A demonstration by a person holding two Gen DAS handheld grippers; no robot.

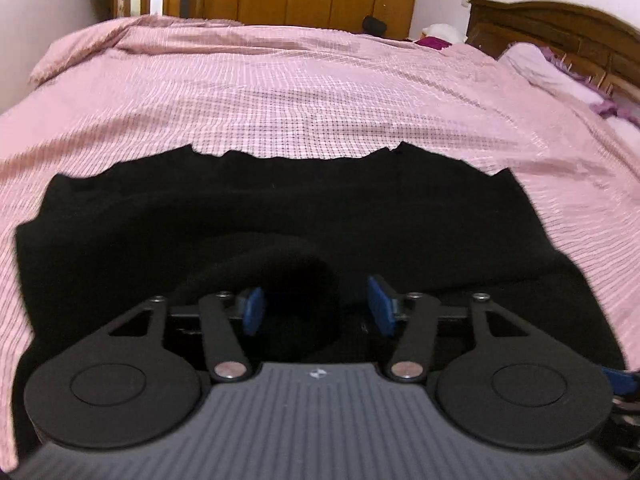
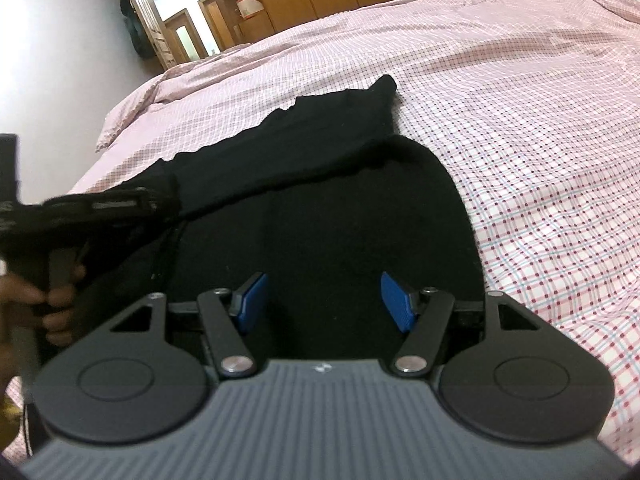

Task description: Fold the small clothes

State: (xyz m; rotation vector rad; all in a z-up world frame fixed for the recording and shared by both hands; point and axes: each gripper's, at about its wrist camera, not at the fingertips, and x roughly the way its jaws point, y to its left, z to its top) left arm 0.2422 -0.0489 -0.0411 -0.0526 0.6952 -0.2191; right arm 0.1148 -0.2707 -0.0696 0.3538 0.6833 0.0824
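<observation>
One black garment [image 1: 280, 216] on bed [image 1: 320, 92]; two tongs, left tongs [image 1: 316, 304], right tongs [image 2: 324, 300], spread, empty.

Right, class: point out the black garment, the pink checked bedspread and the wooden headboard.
black garment [image 2: 320, 208]: right wrist view, its flat middle.
pink checked bedspread [image 1: 280, 92]: left wrist view, bare stretch beyond the garment.
wooden headboard [image 1: 560, 28]: left wrist view, its carved upper panel.

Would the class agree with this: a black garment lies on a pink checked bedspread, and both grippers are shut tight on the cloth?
One part is wrong. The black garment does lie on the pink checked bedspread, but neither gripper is shut. The left gripper and the right gripper both have their blue pads spread apart, with cloth between but unpinched. Each wrist view shows its own gripper.
</observation>
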